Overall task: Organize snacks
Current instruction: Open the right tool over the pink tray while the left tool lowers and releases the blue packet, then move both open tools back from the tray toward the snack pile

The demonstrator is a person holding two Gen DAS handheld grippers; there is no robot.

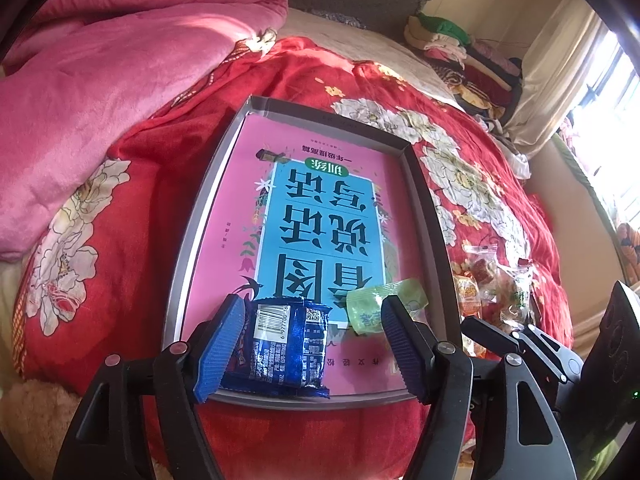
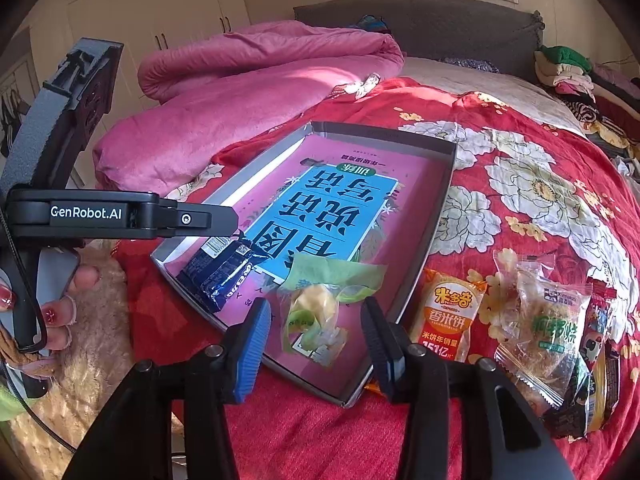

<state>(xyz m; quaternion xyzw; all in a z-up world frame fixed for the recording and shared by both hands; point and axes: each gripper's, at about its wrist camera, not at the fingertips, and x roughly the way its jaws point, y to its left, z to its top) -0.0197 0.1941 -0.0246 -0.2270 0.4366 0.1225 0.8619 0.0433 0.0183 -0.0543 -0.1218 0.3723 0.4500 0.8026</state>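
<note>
A grey tray [image 1: 192,216] lined with a pink and blue book cover lies on the red floral quilt. A blue snack packet [image 1: 284,344] rests in its near left corner, between the open fingers of my left gripper [image 1: 312,344]. A green wrapped snack [image 2: 316,308] lies in the tray's near right part, between the open fingers of my right gripper [image 2: 316,344]. The same green snack shows in the left wrist view [image 1: 380,304], and the blue packet in the right wrist view [image 2: 224,268]. The tray also shows there [image 2: 440,208]. Neither packet is clamped.
A pile of loose snacks lies on the quilt right of the tray: an orange rice cracker pack [image 2: 448,316], a clear cookie pack [image 2: 548,328] and darker packets. A pink blanket [image 2: 248,88] lies behind the tray on the left. Folded clothes [image 2: 568,68] are stacked far right.
</note>
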